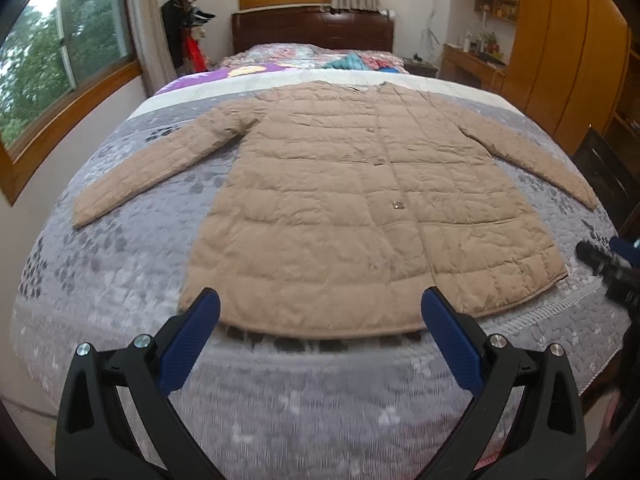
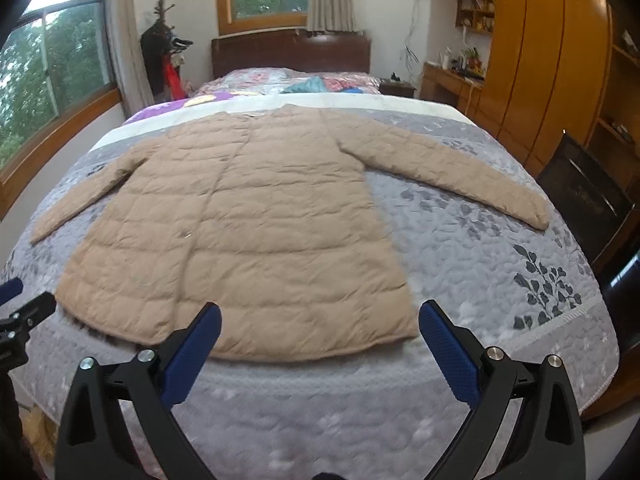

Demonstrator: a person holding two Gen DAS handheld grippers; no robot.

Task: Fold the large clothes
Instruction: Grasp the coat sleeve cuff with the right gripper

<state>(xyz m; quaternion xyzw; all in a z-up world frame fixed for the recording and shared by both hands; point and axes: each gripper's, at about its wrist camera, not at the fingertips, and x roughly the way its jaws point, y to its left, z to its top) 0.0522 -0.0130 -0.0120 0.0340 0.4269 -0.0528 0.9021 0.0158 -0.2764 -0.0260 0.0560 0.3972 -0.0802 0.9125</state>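
Quilted tan coat (image 1: 340, 208) flat — seemingly unfolded

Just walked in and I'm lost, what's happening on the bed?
A person is holding two grippers over the foot of the bed, about to fold a tan quilted coat. The coat lies flat, front up, sleeves spread out, not yet folded. The left gripper and right gripper both hover near the hem with jaws open, holding nothing.
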